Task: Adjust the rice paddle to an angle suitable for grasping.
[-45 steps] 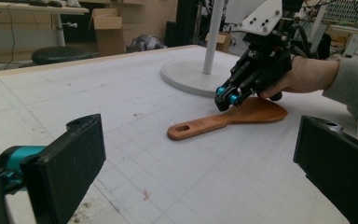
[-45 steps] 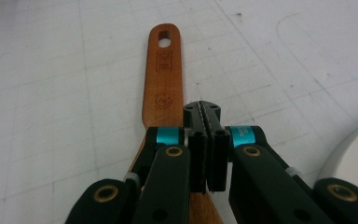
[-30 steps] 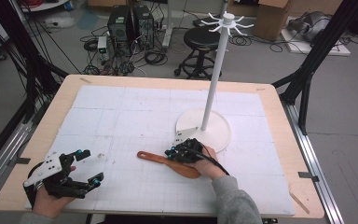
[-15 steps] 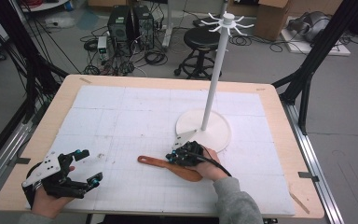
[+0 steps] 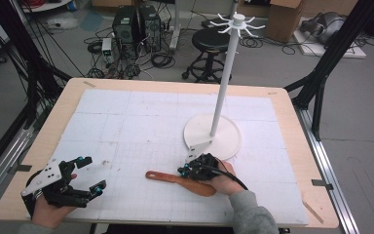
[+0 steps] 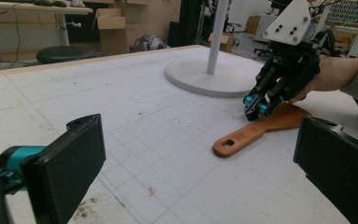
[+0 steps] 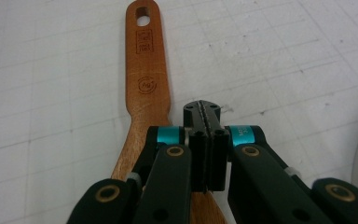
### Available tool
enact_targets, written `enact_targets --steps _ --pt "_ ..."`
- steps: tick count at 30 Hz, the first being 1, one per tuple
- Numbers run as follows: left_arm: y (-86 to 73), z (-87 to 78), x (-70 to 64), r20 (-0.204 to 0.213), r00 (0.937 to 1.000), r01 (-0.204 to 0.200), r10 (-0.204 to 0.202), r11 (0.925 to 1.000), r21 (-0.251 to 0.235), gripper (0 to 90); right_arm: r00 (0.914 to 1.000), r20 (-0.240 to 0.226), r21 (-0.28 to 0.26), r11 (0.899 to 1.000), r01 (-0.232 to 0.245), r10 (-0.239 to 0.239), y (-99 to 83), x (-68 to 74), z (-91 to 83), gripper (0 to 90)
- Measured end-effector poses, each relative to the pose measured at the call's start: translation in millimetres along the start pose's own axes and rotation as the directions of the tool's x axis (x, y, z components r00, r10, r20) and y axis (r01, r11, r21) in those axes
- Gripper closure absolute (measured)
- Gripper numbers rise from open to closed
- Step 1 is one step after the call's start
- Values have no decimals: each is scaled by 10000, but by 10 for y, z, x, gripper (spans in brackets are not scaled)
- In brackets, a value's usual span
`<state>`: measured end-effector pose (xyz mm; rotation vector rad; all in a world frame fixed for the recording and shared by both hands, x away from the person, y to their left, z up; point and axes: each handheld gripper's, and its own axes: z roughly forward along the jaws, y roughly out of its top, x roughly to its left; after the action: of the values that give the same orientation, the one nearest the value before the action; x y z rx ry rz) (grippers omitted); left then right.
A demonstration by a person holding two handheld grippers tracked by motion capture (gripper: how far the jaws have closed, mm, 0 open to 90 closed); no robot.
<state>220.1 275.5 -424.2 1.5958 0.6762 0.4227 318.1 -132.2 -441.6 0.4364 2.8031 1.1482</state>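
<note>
Spatula (image 5: pixel 180 179) of reddish wood lay flat on the white gridded mat (image 5: pixel 141 126), its hanging hole pointing toward our left side and its broad blade under our right hand (image 5: pixel 222 176), just in front of the round base of the white hook stand (image 5: pixel 212 135). We held the right gripper (image 7: pixel 202 112) low over the spot where handle widens into blade, jaws pressed together with nothing between them; whether they touched the wood we could not tell. We kept the left gripper (image 5: pixel 90 173) well apart, near the mat's front left corner, jaws spread wide and empty.
</note>
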Motion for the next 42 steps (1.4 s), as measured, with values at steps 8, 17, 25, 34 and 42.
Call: enact_targets --steps 8,17,25,34,42 --pt "1 -8 -5 14 10000 -28 28 10000 23 26 9998 -83 -68 9998 -206 205 -94 71 -80 895" --pt "-1 -12 -3 -7 10000 -4 4 10000 19 26 9984 -206 -214 9983 -533 528 -215 134 -177 895" --pt "15 -45 2 -65 10000 72 -72 9999 -119 26 9977 -83 -323 9972 -672 670 -356 229 -295 895" --pt "14 -6 0 6 10000 23 -23 10000 -61 26 9972 -96 -335 9967 -744 742 -473 277 -406 894" --pt "16 18 3 28 10000 -20 20 10000 -8 26 9981 -147 -759 9952 -615 606 -460 272 -449 878"
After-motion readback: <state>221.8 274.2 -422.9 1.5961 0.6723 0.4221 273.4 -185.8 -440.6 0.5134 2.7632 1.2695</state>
